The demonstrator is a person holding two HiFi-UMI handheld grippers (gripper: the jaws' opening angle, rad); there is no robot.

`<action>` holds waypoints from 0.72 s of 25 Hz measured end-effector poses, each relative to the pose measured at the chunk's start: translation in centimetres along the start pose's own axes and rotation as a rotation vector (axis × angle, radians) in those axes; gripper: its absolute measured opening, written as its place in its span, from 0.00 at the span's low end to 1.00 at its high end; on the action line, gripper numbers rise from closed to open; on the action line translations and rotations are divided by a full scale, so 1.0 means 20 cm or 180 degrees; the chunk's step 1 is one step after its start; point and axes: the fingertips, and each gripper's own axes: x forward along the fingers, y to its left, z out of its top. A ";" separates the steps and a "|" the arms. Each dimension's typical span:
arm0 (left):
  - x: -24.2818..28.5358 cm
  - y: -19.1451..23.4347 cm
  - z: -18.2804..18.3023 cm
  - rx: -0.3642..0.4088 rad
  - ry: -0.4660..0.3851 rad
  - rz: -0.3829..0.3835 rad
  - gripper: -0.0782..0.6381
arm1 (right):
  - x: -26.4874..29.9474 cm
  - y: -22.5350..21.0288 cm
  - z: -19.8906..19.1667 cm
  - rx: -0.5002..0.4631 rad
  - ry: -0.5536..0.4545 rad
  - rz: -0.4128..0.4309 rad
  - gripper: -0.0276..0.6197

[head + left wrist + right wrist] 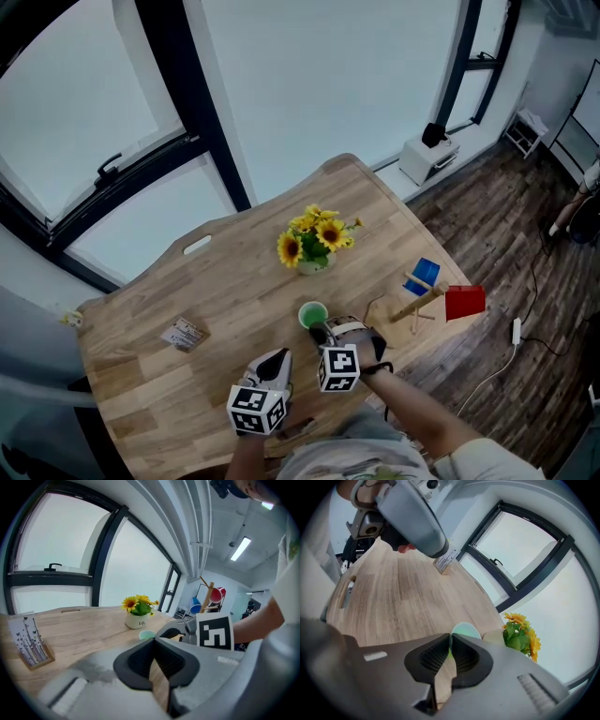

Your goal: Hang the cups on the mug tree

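Note:
A small green cup point(313, 314) stands upright on the wooden table point(225, 309), just in front of the sunflower pot. My right gripper point(322, 330) reaches down to its near side. In the right gripper view the jaws point(451, 644) pinch the cup's thin rim, with the green cup point(465, 631) showing just past them. The wooden mug tree point(417, 305) stands at the table's right edge and carries a blue cup point(425, 274) and a red cup point(465, 302). My left gripper point(278, 358) hovers nearer me, left of the right one, shut with nothing between its jaws point(153, 641).
A white pot of sunflowers point(314, 246) stands behind the green cup. A small card stand point(185, 334) sits on the table's left part. The mug tree is close to the table's right edge, with wooden floor and cables beyond. Large windows lie behind the table.

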 end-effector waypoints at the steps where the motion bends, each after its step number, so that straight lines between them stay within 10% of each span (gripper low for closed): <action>1: 0.00 0.00 0.00 0.0001 0.0000 -0.0001 0.11 | -0.01 0.00 0.00 0.0017 -0.0011 -0.0006 0.07; 18: -0.02 -0.06 0.01 0.0074 -0.0013 -0.0084 0.11 | -0.26 -0.18 0.15 0.0292 -0.0343 -0.0398 0.07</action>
